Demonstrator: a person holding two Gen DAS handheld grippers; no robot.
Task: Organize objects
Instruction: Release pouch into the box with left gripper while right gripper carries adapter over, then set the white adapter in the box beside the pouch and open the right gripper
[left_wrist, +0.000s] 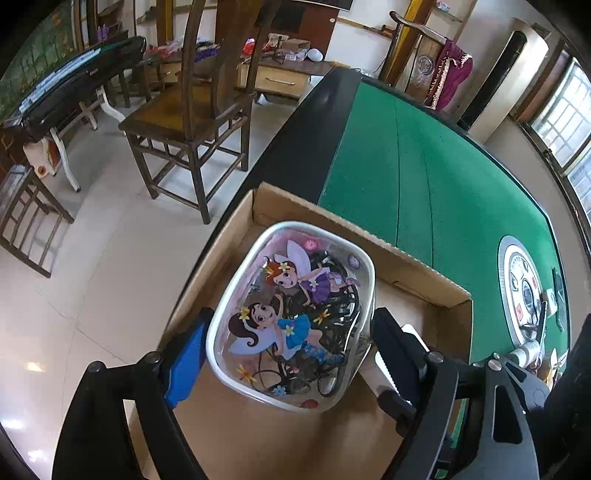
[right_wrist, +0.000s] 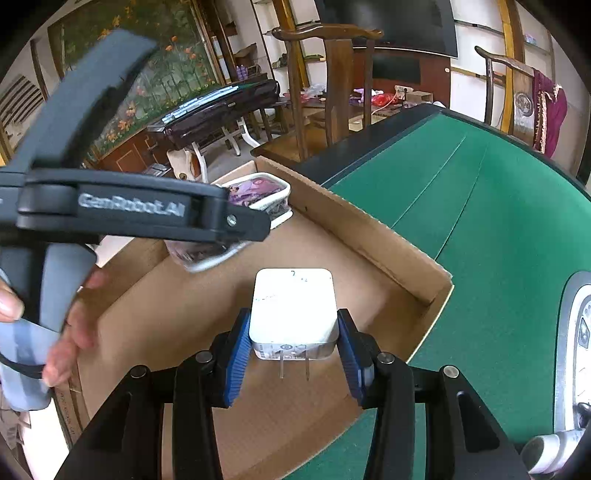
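Observation:
A clear pouch (left_wrist: 291, 314) printed with cartoon fairies, with dark cables inside, hangs over the open cardboard box (left_wrist: 417, 273). My left gripper (left_wrist: 288, 350) is shut on the pouch, its fingers pressing both sides. The pouch also shows in the right wrist view (right_wrist: 258, 192), partly hidden behind the left gripper's body. My right gripper (right_wrist: 293, 350) is shut on a white plug charger (right_wrist: 293, 306), prongs pointing back at the camera, held above the box floor (right_wrist: 184, 314).
The box sits at the edge of a green felt table (left_wrist: 443, 177) with a black rim. A round control panel (left_wrist: 524, 288) lies in the table's middle. Wooden chairs (left_wrist: 192, 122) and a dark keyboard (left_wrist: 74, 85) stand on the tiled floor beyond.

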